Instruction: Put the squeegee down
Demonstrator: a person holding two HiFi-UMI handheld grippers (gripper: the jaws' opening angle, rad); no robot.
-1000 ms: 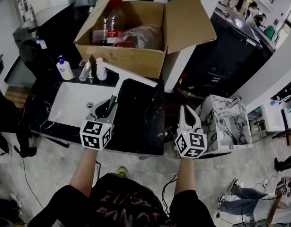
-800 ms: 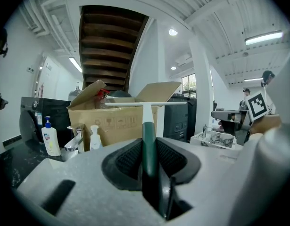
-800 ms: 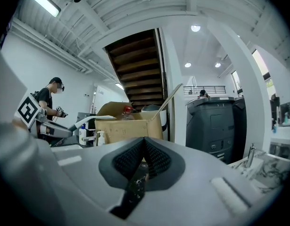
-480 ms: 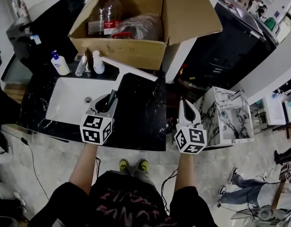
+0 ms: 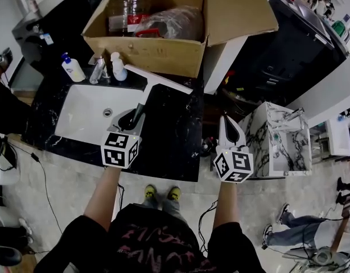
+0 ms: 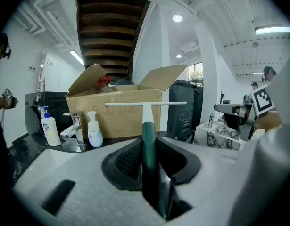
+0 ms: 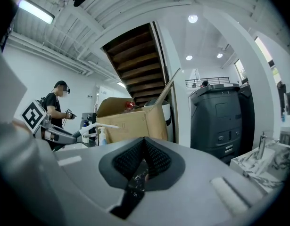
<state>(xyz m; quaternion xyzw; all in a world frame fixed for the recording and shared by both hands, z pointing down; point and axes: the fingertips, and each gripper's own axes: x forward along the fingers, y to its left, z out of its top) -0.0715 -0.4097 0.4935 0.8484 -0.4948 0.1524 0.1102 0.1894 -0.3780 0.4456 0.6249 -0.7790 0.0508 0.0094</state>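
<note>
The squeegee (image 5: 145,97) has a dark green handle and a long white blade (image 5: 159,79). My left gripper (image 5: 131,120) is shut on the handle, over the right side of the white sink (image 5: 83,118). The blade reaches out above the sink's back corner and the black counter (image 5: 169,135). In the left gripper view the handle (image 6: 148,142) runs straight out between the pads, with the blade (image 6: 145,104) level in front of the cardboard box. My right gripper (image 5: 227,120) is shut on nothing, beyond the counter's right edge (image 7: 144,144).
An open cardboard box (image 5: 152,53) with bottles and a bag stands behind the sink. A faucet (image 5: 98,70) and two soap bottles (image 5: 72,68) (image 5: 118,67) sit at the sink's back rim. A marble-patterned stand (image 5: 283,144) is on the right.
Both grippers have sunk a little. The squeegee stays in my left grip and its blade sits lower in front of the box. The head view has shifted.
</note>
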